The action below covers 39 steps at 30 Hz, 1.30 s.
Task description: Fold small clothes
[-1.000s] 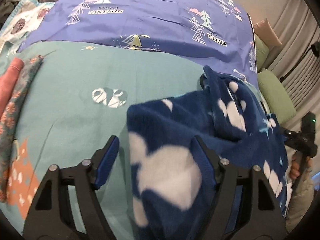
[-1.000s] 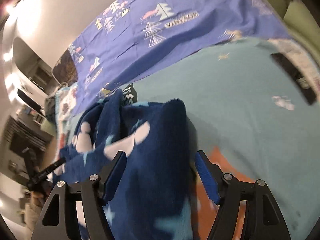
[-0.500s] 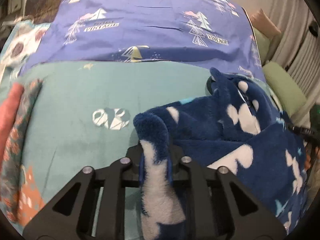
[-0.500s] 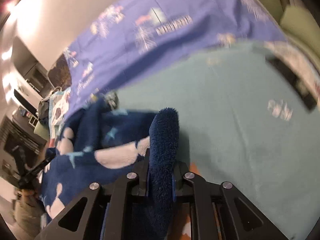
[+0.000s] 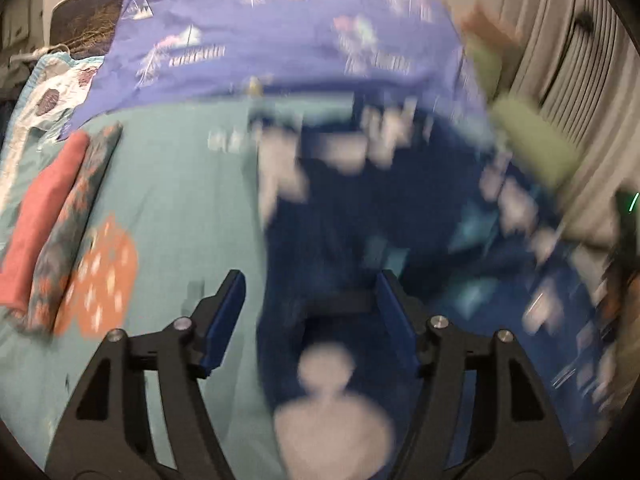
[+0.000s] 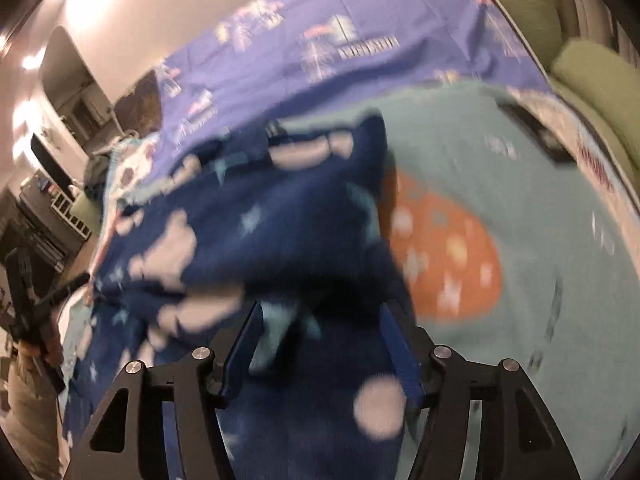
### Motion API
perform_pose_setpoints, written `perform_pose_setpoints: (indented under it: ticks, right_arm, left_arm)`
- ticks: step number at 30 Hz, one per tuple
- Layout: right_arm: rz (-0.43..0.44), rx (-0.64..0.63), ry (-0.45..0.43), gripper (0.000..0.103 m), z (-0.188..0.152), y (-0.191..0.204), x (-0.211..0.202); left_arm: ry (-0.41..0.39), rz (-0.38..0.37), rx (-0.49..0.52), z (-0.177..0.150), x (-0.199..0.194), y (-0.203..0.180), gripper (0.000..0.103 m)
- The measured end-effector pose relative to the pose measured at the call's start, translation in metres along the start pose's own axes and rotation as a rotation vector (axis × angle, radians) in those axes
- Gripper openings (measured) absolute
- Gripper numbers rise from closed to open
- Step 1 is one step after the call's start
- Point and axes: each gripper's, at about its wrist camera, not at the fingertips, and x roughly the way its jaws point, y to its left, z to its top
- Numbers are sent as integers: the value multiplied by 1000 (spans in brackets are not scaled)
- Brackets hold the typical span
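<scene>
- Left gripper [image 5: 310, 316], lower middle of the left wrist view: jaws just opened, standing apart; navy fleece garment [image 5: 360, 216] lies between and beneath them, pads not pressing on it.
- Same garment, white blobs and pale stars, spread over the centre and right of that view on the teal bedsheet [image 5: 176, 184]; heavy motion blur.
- Right gripper [image 6: 320, 344], lower middle of the right wrist view: jaws also just opened, parted; navy fleece garment [image 6: 256, 236] under and between the fingers, no grip seen.
- There, cloth fills centre and left; orange patch [image 6: 444, 256] of the sheet just to its right.
- Folded pink cloth [image 5: 44, 208] and patterned cloth [image 5: 76, 208] side by side at left edge of left wrist view.
- Purple printed sheet [image 5: 280, 44] across the top.
- Green cushion [image 6: 592, 68] at upper right of right wrist view.
</scene>
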Motion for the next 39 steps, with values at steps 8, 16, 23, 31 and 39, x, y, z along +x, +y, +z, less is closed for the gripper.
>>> perform_pose_setpoints:
  ticks: [8,16,23,31,39]
  right_arm:
    - [-34,141,-40,14,-32,-22,-39]
    - [66,11,-51,32,-127,30,-107]
    - [161,-173,11,33,-181,114,-104]
    - [143,-330,-1,37,-255,148,-125]
    - [59,-465,-50,51,-304,157,-150]
  left_arm:
    - [-59,31,-18,-25,-48,-7,19]
    - [-125,-152,8,-97,-128,-56,48]
    - [-41,-330,190,-146,-133,-152,49]
    - [-19,-259,301,-196,-132,-199,61]
    - [-53,-269,290,-235,-160,-192,66]
